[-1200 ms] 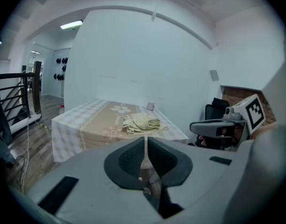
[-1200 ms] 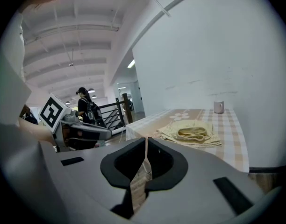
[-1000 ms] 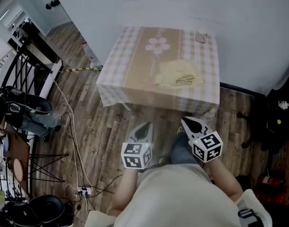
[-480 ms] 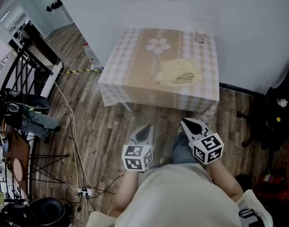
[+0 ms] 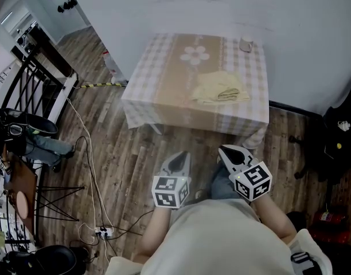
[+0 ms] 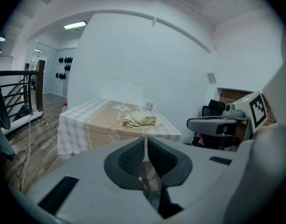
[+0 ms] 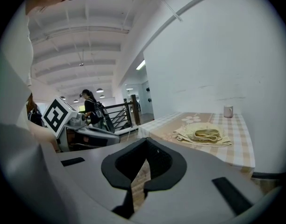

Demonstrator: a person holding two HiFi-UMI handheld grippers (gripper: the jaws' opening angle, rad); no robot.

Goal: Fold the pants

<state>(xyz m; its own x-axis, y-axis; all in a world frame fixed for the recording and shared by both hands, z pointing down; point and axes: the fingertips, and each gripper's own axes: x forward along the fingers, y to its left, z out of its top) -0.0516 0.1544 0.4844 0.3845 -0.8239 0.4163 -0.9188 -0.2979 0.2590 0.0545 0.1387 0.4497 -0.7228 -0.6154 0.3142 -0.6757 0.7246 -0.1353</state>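
Note:
The pale yellow pants [image 5: 218,89] lie bunched in a loose fold on the checked tablecloth of a small table [image 5: 158,96], towards its right side. They also show in the left gripper view [image 6: 142,120] and in the right gripper view [image 7: 206,134]. Both grippers hang over the wooden floor well short of the table, close to the person's body. My left gripper [image 5: 178,159] is shut and empty, its jaws meeting in a thin line [image 6: 145,141]. My right gripper [image 5: 230,152] is shut with nothing between its jaws [image 7: 146,143].
A small cup [image 5: 246,43] stands at the table's far right corner by the white wall. Cables [image 5: 89,171] trail over the floor at left, beside a black railing [image 5: 35,79] and a tripod [image 5: 55,199]. Dark bags [image 5: 339,136] sit at right. A person with a backpack [image 7: 91,108] stands far off.
The table sits slightly further right in the head view. Both grippers stay shut and empty near the body.

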